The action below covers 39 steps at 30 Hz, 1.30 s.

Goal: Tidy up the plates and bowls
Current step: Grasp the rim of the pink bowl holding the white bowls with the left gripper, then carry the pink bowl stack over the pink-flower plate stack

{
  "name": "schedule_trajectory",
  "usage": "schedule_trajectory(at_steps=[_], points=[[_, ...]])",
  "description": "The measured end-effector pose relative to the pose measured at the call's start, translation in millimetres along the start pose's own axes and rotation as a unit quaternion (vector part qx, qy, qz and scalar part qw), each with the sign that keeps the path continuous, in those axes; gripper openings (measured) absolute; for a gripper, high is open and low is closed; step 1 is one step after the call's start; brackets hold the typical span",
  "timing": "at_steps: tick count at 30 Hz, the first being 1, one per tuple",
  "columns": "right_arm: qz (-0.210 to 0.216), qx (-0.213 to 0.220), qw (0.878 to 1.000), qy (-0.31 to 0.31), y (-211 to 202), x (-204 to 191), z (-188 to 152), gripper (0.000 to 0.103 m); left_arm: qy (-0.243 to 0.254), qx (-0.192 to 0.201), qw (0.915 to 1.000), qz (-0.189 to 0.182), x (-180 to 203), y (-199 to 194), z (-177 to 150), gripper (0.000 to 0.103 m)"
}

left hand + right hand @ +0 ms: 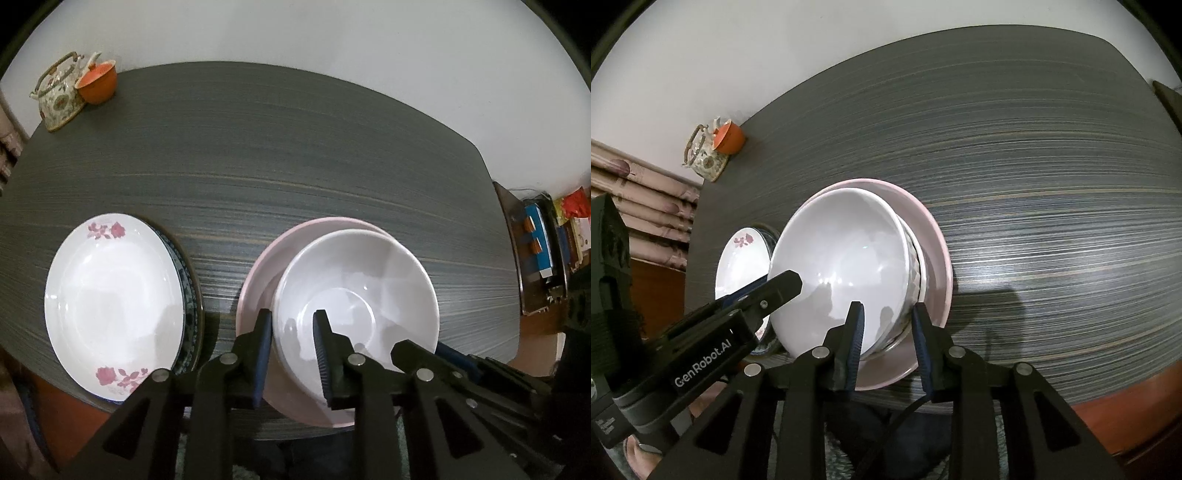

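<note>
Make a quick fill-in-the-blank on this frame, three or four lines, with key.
1. The white bowl sits on a ____ plate.
2. The rose plate rests on a plate with a ____ patterned rim.
3. Beside the teapot at the table's far corner stands an ____ cup.
4. The left gripper and the right gripper each straddle the bowl's ____.

Missing: pink; blue; orange; rim

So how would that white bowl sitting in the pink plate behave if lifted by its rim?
The white bowl looks like glazed ceramic: stiff, probably slippery against the pads, given its glossy highlights. Its deep, wide shape suggests some weight, so a one-sided rim grip may let it tilt. It would likely chip if knocked against the pink plate.
</note>
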State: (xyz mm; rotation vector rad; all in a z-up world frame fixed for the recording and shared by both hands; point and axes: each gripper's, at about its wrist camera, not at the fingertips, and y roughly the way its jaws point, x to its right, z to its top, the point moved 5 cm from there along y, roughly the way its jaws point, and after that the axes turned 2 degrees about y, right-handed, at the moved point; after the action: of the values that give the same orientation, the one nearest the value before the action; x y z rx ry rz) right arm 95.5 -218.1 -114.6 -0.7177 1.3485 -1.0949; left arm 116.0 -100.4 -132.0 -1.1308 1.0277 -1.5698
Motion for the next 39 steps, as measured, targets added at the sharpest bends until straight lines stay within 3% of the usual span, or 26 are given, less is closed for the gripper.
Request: schedule_trajectory(at_steps=[10, 17, 22, 30, 39], points=[[0.013, 0.024, 1.000, 0.004, -17, 0, 1, 0.028, 0.013, 0.064, 0.9977, 0.018, -2, -30, -1, 0.033], [0.019, 0.040, 0.999, 0.015, -30, 5, 5, 0.028, -0.031, 0.069, 0.9970, -0.017, -24, -46, 1, 0.034], [0.023, 0.044, 0.998, 0.032, -34, 12, 4, 0.029, -0.077, 0.050, 0.9951, -0.038, -47, -49, -3, 0.034], [0.009, 0.035, 0.998, 0.045, -29, 22, 2, 0.029, -0.119, -0.001, 0.9893, -0.084, -55, -31, -13, 0.034], [-0.006, 0.014, 0.999, 0.051, -13, 31, -4, 0.029, -0.148, -0.033, 0.9858, -0.072, -61, -13, -17, 0.034]])
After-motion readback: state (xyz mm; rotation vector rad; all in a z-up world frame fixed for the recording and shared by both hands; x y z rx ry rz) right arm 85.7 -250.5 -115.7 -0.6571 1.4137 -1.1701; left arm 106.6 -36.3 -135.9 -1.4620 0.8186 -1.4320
